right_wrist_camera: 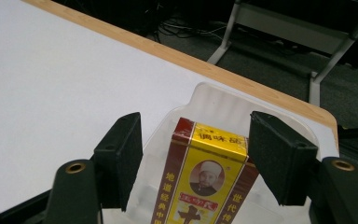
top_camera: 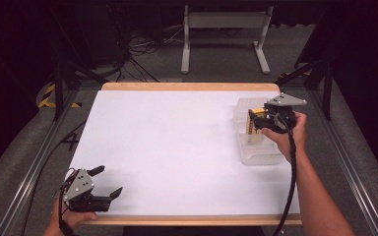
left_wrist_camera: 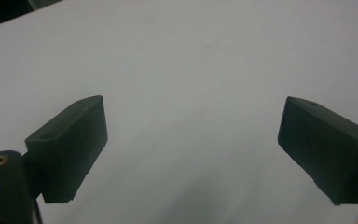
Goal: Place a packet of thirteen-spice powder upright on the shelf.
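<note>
Right claw: grasping yellow seasoning box over clear plastic tray, counter's far right corner. Left claw: released, idle. Judged next: lower, release.

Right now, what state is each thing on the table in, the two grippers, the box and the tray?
Left gripper: open, holding nothing, low over the near left corner of the table.
Right gripper: jaws either side of the box, a gap showing at the left one; grip unclear.
Yellow and brown box: upright, over the tray.
Clear plastic tray: on the table's right side.
</note>
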### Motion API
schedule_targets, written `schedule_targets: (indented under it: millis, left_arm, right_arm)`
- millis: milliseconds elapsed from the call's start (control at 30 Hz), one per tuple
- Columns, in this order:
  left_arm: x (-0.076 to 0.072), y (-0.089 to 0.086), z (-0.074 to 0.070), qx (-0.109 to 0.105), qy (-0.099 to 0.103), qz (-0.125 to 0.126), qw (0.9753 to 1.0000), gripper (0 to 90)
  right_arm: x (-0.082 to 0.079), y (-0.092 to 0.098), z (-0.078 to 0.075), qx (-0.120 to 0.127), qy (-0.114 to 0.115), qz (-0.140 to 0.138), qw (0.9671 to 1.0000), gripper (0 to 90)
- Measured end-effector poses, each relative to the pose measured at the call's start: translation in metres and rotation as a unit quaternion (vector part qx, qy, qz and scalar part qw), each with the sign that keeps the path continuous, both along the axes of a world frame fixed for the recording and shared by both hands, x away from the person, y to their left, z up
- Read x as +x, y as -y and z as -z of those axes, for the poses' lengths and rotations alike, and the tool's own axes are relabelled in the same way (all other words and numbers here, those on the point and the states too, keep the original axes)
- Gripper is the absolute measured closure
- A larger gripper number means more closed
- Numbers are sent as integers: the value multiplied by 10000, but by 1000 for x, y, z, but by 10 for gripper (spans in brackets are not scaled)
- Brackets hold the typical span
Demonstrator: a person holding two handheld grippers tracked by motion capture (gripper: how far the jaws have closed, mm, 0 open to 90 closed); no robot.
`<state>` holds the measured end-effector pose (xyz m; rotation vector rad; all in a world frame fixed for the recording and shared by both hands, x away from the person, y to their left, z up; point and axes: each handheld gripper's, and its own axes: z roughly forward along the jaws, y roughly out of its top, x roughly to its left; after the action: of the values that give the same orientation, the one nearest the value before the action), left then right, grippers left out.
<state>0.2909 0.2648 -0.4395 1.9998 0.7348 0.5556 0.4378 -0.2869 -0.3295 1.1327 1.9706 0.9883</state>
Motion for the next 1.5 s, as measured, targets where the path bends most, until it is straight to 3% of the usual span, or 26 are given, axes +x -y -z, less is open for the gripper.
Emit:
schedule_targets:
  millis: [533,867,1500]
  left_arm:
    - [0,0,0,-18,-4,-14,10000,90]
    - [0,0,0,-6,-23,-5,10000,90]
    - [0,-1,-1,-7,-25,7,10000,90]
  right_arm:
    - [-24,3,-6,-115,63,-296,9995,345]
    - [-48,4,-9,-280,161,-529,9981,326]
    - [-82,4,-1,-498,202,-874,9947,320]
